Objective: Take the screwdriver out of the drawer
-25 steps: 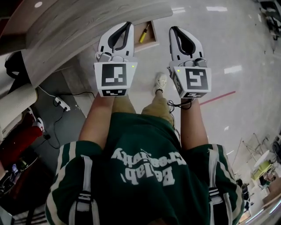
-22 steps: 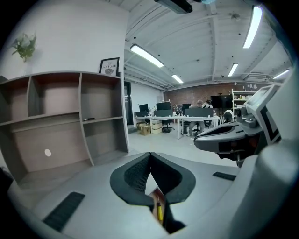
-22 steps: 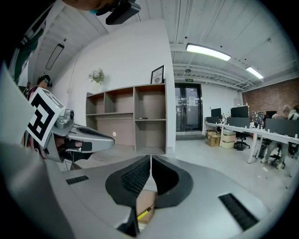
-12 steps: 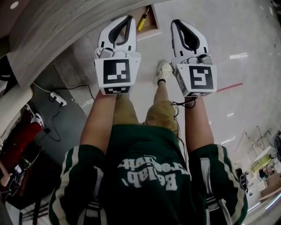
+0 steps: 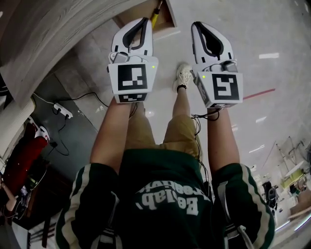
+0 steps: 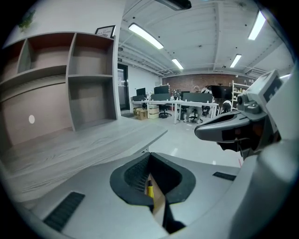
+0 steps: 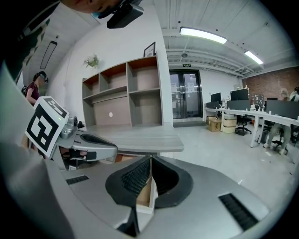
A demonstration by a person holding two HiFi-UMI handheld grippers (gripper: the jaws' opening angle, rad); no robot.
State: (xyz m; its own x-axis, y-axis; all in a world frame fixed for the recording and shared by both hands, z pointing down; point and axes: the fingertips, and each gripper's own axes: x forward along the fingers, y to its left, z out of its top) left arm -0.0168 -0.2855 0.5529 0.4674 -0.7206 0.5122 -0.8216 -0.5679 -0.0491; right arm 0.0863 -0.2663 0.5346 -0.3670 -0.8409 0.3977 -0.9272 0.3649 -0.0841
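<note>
A yellow-handled screwdriver [image 5: 156,10] lies in an open wooden drawer [image 5: 168,18] at the top edge of the head view, under the grey desk [image 5: 58,29]. My left gripper [image 5: 144,20] is shut and empty, with its tips just short of the drawer's near edge. Through its jaw opening the screwdriver [image 6: 149,187] shows as a yellow sliver. To the right, my right gripper [image 5: 196,24] is level with it over the floor, jaws together and empty. In the right gripper view, the right gripper [image 7: 151,159] points at the drawer's corner [image 7: 144,198].
The desk top [image 6: 93,144] runs along the left, with open shelves [image 6: 70,79] behind it. A power strip [image 5: 65,112] and cables lie on the floor at left. The person's shoe [image 5: 183,75] stands between the grippers. Office desks [image 6: 182,105] fill the far room.
Both grippers have sunk lower together. In the head view the drawer and screwdriver have slid up to the top edge. Both stay shut.
</note>
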